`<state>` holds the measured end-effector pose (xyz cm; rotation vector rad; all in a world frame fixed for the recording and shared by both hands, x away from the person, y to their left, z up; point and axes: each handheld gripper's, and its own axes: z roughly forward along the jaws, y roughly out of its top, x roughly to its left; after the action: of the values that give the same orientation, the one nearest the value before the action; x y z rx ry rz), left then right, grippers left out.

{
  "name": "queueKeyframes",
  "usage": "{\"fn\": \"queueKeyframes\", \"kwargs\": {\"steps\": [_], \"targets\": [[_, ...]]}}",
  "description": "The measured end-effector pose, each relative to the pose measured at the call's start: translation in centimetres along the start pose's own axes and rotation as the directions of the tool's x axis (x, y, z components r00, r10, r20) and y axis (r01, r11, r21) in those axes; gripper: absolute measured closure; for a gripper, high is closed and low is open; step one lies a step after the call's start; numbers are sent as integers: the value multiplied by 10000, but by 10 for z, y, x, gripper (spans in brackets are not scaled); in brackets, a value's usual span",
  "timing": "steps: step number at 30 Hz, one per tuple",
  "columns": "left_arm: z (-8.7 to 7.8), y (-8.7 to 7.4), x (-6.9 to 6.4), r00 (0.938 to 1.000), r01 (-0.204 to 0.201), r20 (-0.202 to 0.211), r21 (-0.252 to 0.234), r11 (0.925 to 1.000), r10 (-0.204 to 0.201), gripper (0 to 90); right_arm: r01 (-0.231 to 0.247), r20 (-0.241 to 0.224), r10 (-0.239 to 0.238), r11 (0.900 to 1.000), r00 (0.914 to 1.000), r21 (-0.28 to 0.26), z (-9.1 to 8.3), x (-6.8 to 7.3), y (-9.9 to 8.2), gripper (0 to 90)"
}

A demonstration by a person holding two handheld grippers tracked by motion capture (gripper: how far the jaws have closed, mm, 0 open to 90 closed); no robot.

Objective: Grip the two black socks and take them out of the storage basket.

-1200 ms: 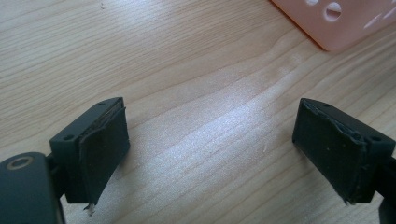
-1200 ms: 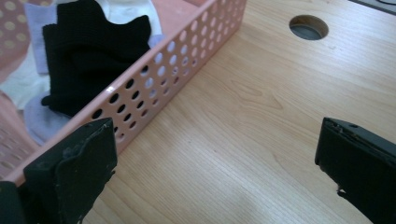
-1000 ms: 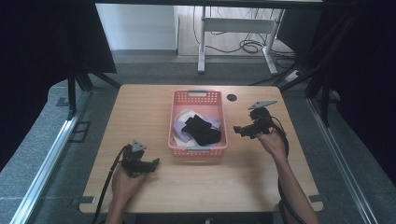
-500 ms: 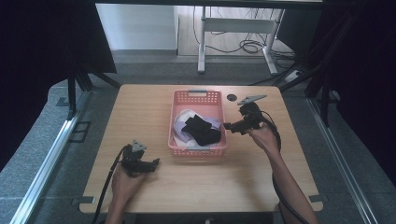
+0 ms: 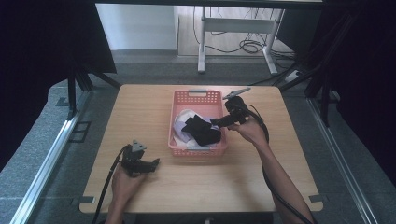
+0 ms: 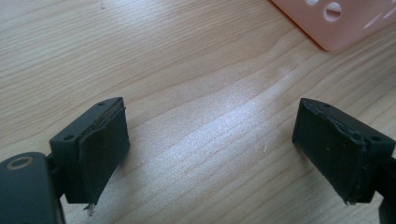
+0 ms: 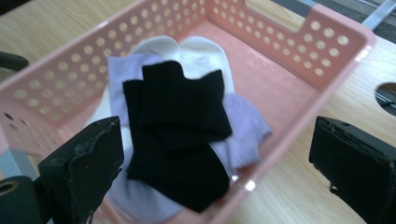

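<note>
Right gripper, wide open and empty, has moved left over the basket, above the black socks; left gripper rests open.

One pink perforated plastic basket sits ahead of the right gripper's parted jaws, its near rim running between them. Inside it lie socks: two black ribbed socks, stacked one over the other, straight ahead between the jaws; two pale lilac socks under them, one showing toward the left jaw and one toward the right; and two white socks beyond, farther from the jaws. That makes six socks as far as can be told, since the pile hides some edges. Two handheld black two-jaw grippers are in use, the left gripper with one basket corner ahead of its right jaw
</note>
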<state>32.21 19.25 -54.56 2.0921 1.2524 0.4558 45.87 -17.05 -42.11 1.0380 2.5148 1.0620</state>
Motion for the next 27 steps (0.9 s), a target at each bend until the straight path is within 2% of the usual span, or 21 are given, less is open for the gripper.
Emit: {"fn": "queueKeyframes", "kwargs": {"steps": [2, 3, 7, 8, 12, 16, 17, 18, 20, 22, 24, 27], "targets": [[0, 0, 0, 10000, -3, 1, 5, 10000, 3, 105, -86, -67, 86, 10000, 9999, 43, 2, 1, 2, 33], [0, 0, 0, 10000, -3, 0, 5, 10000, 3, 105, -143, -265, 146, 9998, 9995, 116, 6, 3, 6, 36], [0, 0, 0, 10000, -6, 4, 13, 10000, 6, 105, -84, -416, 93, 9997, 9991, 240, 13, 7, 11, 47], [0, 0, 0, 10000, 0, 1, 2, 10000, 0, 105, -76, -424, 86, 9997, 9991, 252, 17, 9, 13, 98], [0, 0, 0, 10000, 1, 2, -7, 10000, -1, 104, -112, -458, 124, 9996, 9989, 267, 23, 12, 16, 154], [0, 0, 0, 10000, -2, 12, 3, 10000, 2, 105, -146, -711, 165, 9995, 9973, 268, 36, 15, 21, 280], [0, 0, 0, 10000, 1, 12, -12, 10000, -1, 105, -146, -711, 165, 9995, 9973, 268, 36, 15, 21, 280], [0, 0, 0, 10000, -9, 4, 10, 10000, 9, 104, -179, -859, 208, 9992, 9961, 344, 40, 16, 21, 303], [0, 0, 0, 10000, -8, 12, 6, 10000, 7, 105, -42, -866, 89, 9985, 9962, 553, 51, 19, 23, 332], [0, 0, 0, 10000, -15, -3, 5, 10000, 15, 105, -92, -910, 147, 9981, 9957, 604, 54, 21, 24, 339], [0, 0, 0, 10000, -24, 2, 20, 10000, 24, 105, -40, -814, 111, 9962, 9966, 866, 66, 25, 26, 349], [0, 0, 0, 10000, -28, 3, 26, 10000, 28, 105, -58, -772, 143, 9940, 9969, 1093, 74, 28, 27, 350]]}}
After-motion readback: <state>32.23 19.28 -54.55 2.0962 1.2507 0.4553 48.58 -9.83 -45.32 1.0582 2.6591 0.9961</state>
